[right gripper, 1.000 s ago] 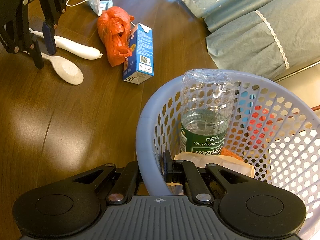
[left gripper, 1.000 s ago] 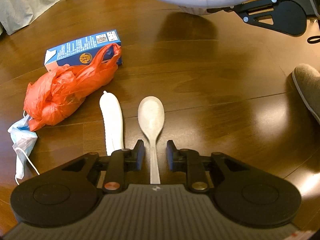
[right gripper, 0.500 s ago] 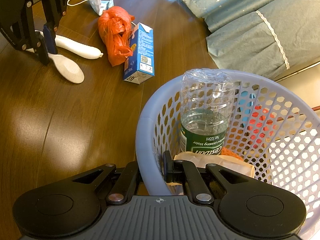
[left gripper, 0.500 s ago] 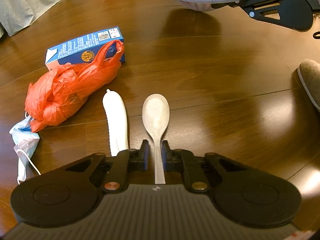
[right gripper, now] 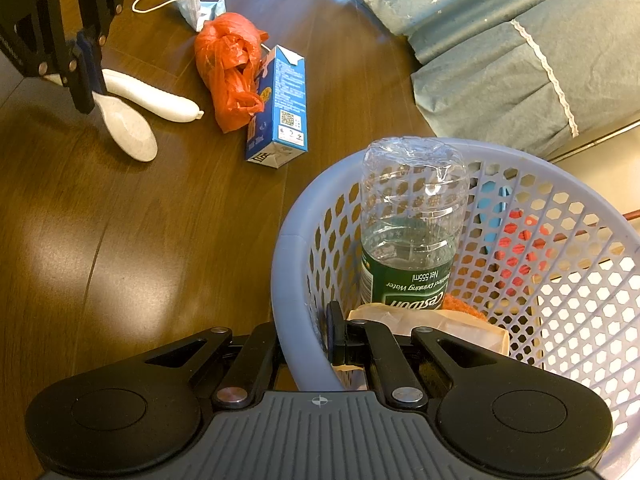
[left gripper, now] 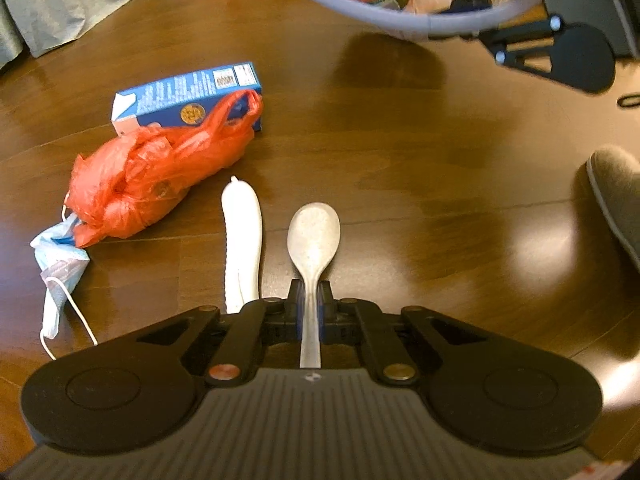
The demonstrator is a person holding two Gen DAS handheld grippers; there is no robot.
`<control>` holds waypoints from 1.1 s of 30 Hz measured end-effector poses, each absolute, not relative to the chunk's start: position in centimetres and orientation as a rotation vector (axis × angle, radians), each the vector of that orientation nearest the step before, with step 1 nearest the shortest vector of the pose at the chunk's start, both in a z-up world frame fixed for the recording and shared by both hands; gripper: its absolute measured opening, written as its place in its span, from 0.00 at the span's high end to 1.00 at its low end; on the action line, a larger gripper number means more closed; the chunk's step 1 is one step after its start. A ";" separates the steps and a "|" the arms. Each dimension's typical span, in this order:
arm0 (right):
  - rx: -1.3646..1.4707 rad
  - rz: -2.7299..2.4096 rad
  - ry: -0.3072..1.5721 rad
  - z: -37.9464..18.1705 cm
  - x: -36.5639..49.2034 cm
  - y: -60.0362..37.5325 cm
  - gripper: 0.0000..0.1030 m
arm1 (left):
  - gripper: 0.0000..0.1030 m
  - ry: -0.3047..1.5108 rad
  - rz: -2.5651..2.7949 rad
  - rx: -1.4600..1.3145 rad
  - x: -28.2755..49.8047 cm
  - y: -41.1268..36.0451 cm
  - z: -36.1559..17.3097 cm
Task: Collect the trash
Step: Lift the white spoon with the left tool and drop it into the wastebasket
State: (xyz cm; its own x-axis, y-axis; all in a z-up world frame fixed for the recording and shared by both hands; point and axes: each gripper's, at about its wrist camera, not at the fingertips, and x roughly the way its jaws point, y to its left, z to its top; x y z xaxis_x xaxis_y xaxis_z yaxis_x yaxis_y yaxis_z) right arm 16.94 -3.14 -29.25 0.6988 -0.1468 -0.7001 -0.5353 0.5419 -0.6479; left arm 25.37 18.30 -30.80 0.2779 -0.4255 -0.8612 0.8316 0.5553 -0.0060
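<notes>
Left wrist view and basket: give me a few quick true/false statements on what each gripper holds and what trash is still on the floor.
1. The left gripper has its jaws shut on the spoon handle. True.
2. The right gripper is open and holds nothing. False: its jaws clamp the basket rim.
3. The blue carton is already in the basket. False: it lies on the floor beside the orange plastic bag.
4. A water bottle stands upside down in the basket. True.
5. The face mask lies on the floor, next to the orange bag. True.
</notes>
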 end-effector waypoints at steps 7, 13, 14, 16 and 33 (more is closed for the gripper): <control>-0.995 0.262 0.791 -29.3 16.9 -3.1 0.98 | 0.96 0.917 -0.899 0.456 25.4 18.0 -28.4; -0.993 0.261 0.792 -29.3 16.9 -3.2 0.98 | 0.96 0.888 -0.894 0.425 25.8 17.5 -26.6; -0.993 0.262 0.792 -29.3 16.9 -3.2 0.98 | 0.96 0.883 -0.890 0.421 25.8 17.6 -26.2; -0.994 0.263 0.792 -29.3 17.0 -3.2 0.98 | 0.96 0.874 -0.886 0.411 25.9 17.6 -25.7; -0.991 0.261 0.793 -29.3 17.0 -3.3 0.98 | 0.96 0.845 -0.895 0.378 26.4 16.9 -23.5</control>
State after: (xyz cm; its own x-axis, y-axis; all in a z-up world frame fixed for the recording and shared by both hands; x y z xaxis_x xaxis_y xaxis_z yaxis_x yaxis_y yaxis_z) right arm 16.95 -3.26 -29.30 0.6979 -0.1471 -0.7009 -0.5343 0.5448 -0.6463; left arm 26.36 16.88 -23.53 0.3414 -0.5285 -0.7773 0.8064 0.5895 -0.0466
